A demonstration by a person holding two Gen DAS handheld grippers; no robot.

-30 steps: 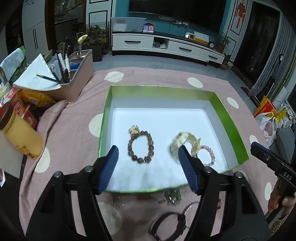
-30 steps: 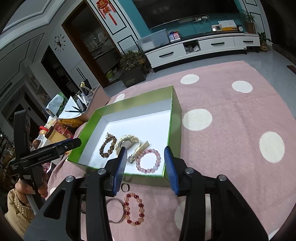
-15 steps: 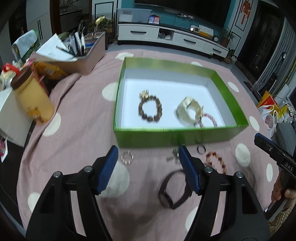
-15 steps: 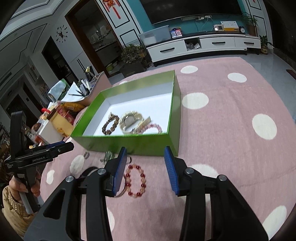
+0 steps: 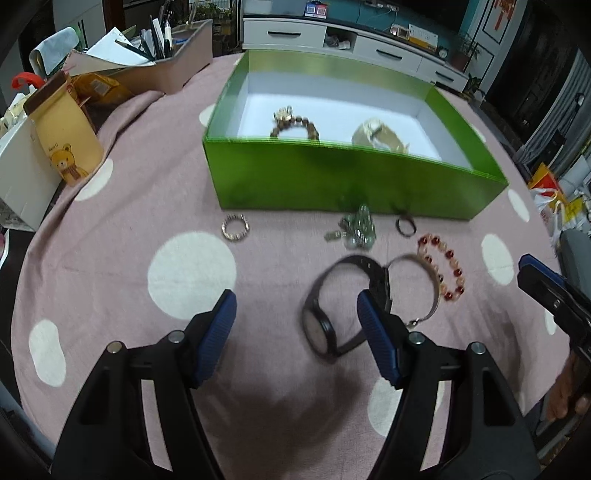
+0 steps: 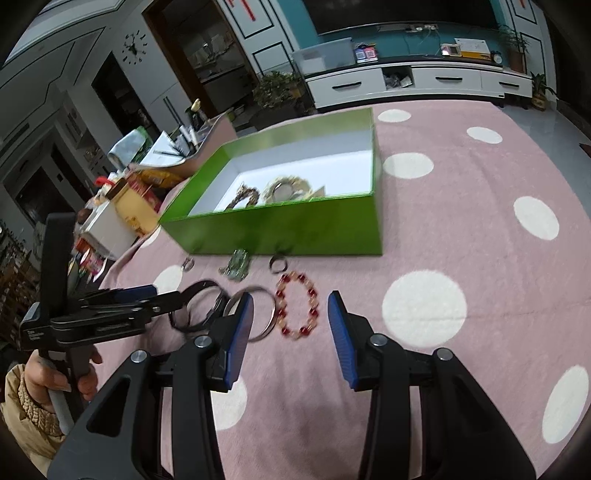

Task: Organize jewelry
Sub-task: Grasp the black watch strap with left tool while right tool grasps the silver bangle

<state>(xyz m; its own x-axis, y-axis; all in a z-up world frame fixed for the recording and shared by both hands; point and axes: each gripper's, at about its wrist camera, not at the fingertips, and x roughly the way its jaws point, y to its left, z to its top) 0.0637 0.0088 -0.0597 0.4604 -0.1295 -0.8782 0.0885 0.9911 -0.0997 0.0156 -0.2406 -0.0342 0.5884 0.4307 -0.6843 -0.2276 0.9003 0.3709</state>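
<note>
Pink tabletop cloth point(image 5: 155, 177) with white polka dots, yellow bear-print cup point(image 5: 64, 136) at left edge, beige organiser of pens point(image 5: 173, 62) behind, white TV cabinet point(image 6: 417, 83) against teal wall point(image 6: 399, 31), wall clock point(image 6: 132, 46)

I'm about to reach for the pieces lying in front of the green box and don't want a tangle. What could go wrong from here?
1. The black watch and the silver bangle touch or overlap, so lifting one may drag the other.
2. The red bead bracelet lies against the bangle; the open right hand-held gripper could pinch both.
3. The small dark ring sits close to the green box wall, leaving little finger room.
</note>
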